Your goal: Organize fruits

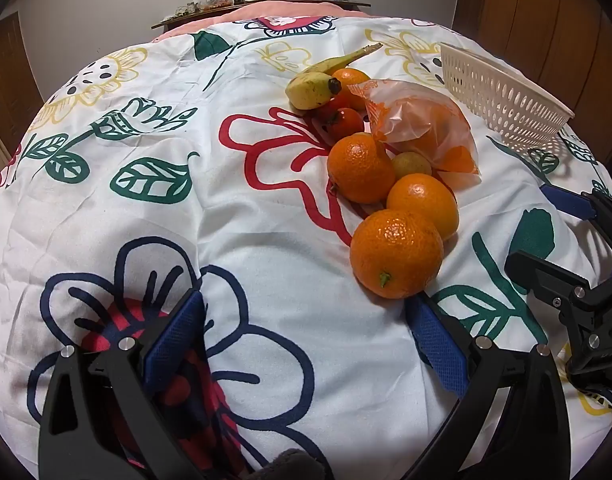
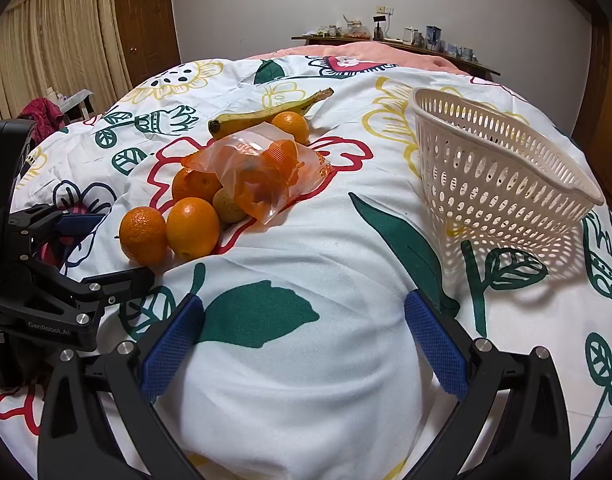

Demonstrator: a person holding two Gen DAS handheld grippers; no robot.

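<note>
A pile of fruit lies on the flowered bedspread: three oranges, the nearest one (image 1: 396, 254) (image 2: 143, 234) just beyond my left gripper's right finger, a small greenish fruit (image 1: 411, 164), red tomatoes (image 1: 343, 122), bananas (image 1: 309, 88) (image 2: 266, 114) and an orange-tinted plastic bag (image 1: 421, 128) (image 2: 266, 172) with fruit inside. A white perforated basket (image 1: 501, 96) (image 2: 485, 176) rests tilted to the right of the pile. My left gripper (image 1: 306, 320) (image 2: 106, 248) is open and holds nothing. My right gripper (image 2: 306, 320) (image 1: 557, 236) is open over bare cloth, between pile and basket.
The bedspread (image 2: 290, 380) is soft and wrinkled, bulging toward me. A long shelf (image 2: 393, 44) with jars and cups stands against the far wall. A wooden door (image 2: 146, 24) and curtains are at the left, with a small table holding red cloth (image 2: 42, 114).
</note>
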